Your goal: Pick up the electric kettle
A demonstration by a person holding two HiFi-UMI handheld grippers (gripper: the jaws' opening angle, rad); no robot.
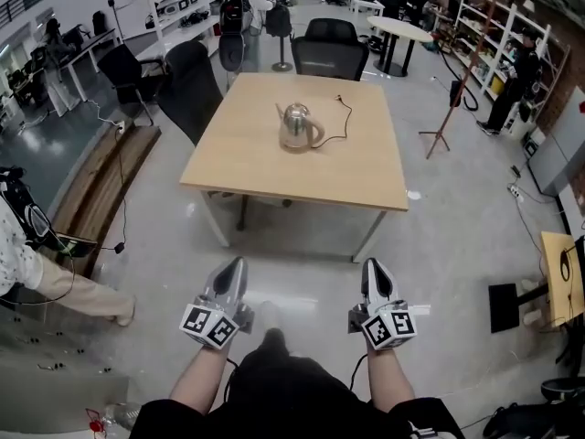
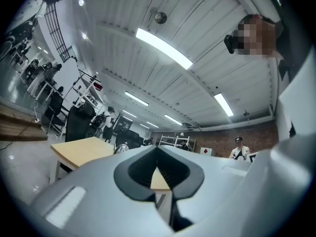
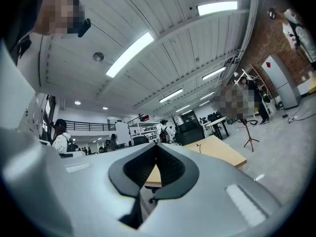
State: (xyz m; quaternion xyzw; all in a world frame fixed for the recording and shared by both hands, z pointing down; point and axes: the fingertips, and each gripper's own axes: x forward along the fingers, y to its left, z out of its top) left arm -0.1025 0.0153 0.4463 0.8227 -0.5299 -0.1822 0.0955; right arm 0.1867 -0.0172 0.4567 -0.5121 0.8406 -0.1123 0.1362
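Observation:
A shiny steel electric kettle (image 1: 297, 126) stands upright near the middle of a light wooden table (image 1: 247, 167), its black cord (image 1: 345, 117) trailing to the far side. Both grippers are held low in front of the table's near edge, over the floor and well short of the kettle. My left gripper (image 1: 237, 265) is shut with nothing in it, and so is my right gripper (image 1: 374, 267). In the left gripper view the kettle (image 2: 122, 147) peeks just over the shut jaws, beside the tabletop (image 2: 81, 150). The right gripper view shows only the table's corner (image 3: 222, 152) beyond the shut gripper (image 3: 155, 147).
Black office chairs (image 1: 329, 48) stand at the table's far side, another (image 1: 187, 85) at its far left. A person's leg (image 1: 78, 293) is at the left by a low wooden platform (image 1: 101, 186). A tripod stand (image 1: 448, 108) is to the right.

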